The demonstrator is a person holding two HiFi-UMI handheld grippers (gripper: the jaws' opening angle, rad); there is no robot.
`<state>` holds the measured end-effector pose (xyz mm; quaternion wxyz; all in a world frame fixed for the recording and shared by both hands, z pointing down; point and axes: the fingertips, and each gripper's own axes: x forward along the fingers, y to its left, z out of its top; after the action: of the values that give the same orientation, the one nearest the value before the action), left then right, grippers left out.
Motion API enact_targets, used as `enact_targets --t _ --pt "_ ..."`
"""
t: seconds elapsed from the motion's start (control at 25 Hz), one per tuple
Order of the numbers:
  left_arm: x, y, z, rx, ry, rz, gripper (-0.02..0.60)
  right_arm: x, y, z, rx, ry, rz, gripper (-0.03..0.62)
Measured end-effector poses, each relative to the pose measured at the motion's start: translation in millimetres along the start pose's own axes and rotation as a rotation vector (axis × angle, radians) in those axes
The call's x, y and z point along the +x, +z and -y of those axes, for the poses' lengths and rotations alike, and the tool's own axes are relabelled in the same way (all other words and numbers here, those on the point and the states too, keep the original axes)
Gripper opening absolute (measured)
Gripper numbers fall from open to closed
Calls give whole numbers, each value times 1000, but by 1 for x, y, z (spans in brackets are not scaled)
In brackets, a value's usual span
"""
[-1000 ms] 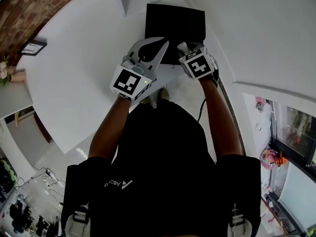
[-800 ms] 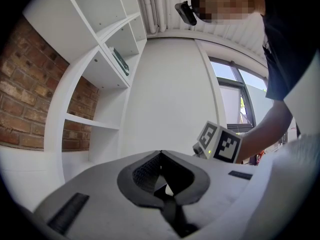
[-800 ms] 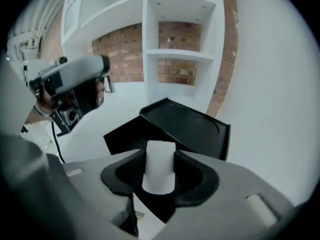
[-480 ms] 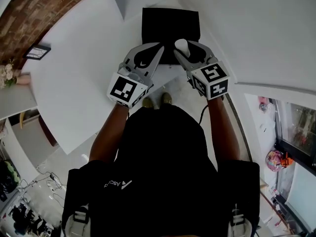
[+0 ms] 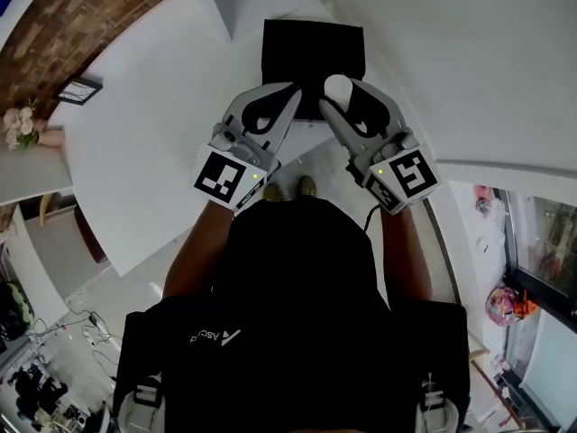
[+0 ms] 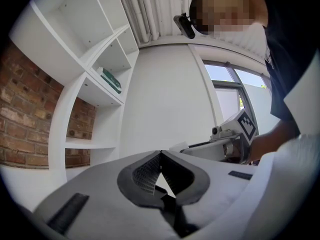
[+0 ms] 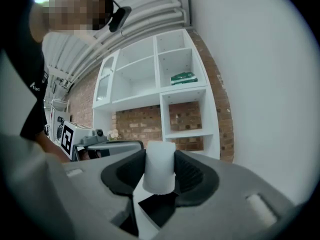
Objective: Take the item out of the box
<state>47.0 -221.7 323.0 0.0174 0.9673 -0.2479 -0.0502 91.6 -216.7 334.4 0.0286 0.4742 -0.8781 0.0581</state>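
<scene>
The white cylinder (image 7: 159, 169) looks light, smooth and perhaps easily crushed, so a gentle squeeze across its middle suits it; the right gripper (image 5: 338, 97) grasps it just so, a pad on each side, over the near edge of the black box (image 5: 313, 48) at twelve o'clock on the white table (image 5: 144, 152); the left gripper (image 6: 160, 156), at its nine o'clock, is clenched on nothing; a second ago the right gripper reached down into the box, cylinder unseen; now it is raised and drawn back.

white cylinder (image 7: 159, 166): upright, gripped between jaws | black box (image 5: 311, 48): just beyond
</scene>
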Motion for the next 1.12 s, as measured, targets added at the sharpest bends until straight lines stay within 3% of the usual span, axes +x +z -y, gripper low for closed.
enact_targets --t 0.4,1.12 --pt "-10 13 15 41 6 10 -2 -22 23 -27 24 48 213 178" --pt "-10 19 25 50 4 33 -2 -36 25 -37 7 45 255 176"
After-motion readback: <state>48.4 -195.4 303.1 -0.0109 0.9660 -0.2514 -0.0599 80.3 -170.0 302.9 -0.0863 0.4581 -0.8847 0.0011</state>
